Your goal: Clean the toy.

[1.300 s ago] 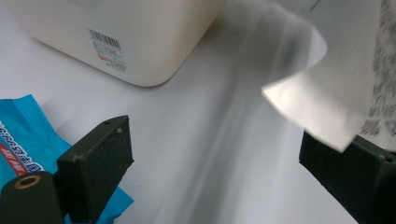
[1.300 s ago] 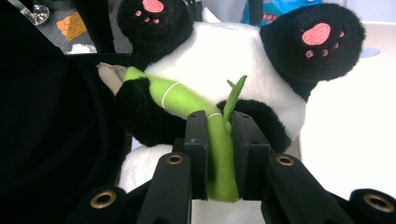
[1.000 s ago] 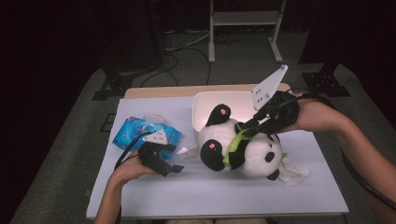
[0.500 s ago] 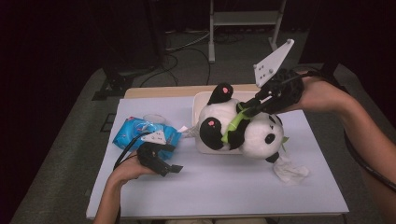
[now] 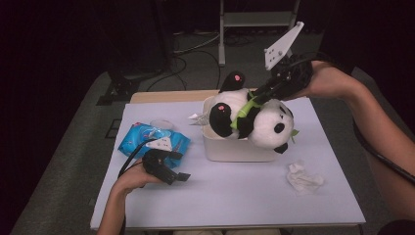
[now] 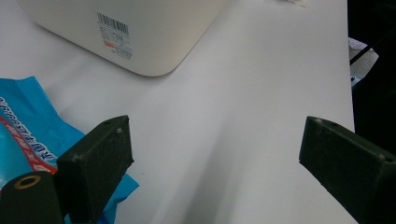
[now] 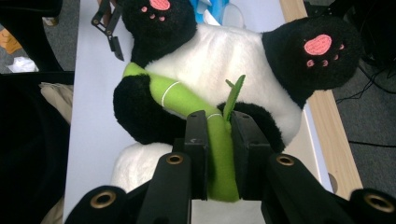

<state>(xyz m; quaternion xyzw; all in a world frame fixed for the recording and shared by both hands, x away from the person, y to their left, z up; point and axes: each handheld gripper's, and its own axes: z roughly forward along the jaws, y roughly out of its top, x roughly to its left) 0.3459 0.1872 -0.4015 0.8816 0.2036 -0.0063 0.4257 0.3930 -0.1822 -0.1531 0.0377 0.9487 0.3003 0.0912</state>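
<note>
A black-and-white panda plush (image 5: pixel 262 125) with pink paw pads hangs tilted over the open white box (image 5: pixel 235 151), partly past its right rim. My right gripper (image 5: pixel 252 102) is shut on the green bamboo stalk (image 7: pixel 187 100) sewn to the panda's (image 7: pixel 233 51) chest; in the right gripper view the right gripper (image 7: pixel 219 135) has both pads squeezing the green felt. My left gripper (image 5: pixel 178 176) lies low on the table at the front left, open, beside a blue wipes pack (image 5: pixel 142 139). In the left gripper view the left gripper (image 6: pixel 215 158) has bare table between its jaws.
A crumpled white tissue (image 5: pixel 303 177) lies on the table right of the box. The blue pack (image 6: pixel 23 135) touches my left jaw, and the box (image 6: pixel 154 32) stands just ahead. A wooden strip (image 5: pixel 166 96) edges the table's far side.
My right gripper has lifted the panda off the table and carried it up and away from the person, over the white box. The left gripper has stayed put.
</note>
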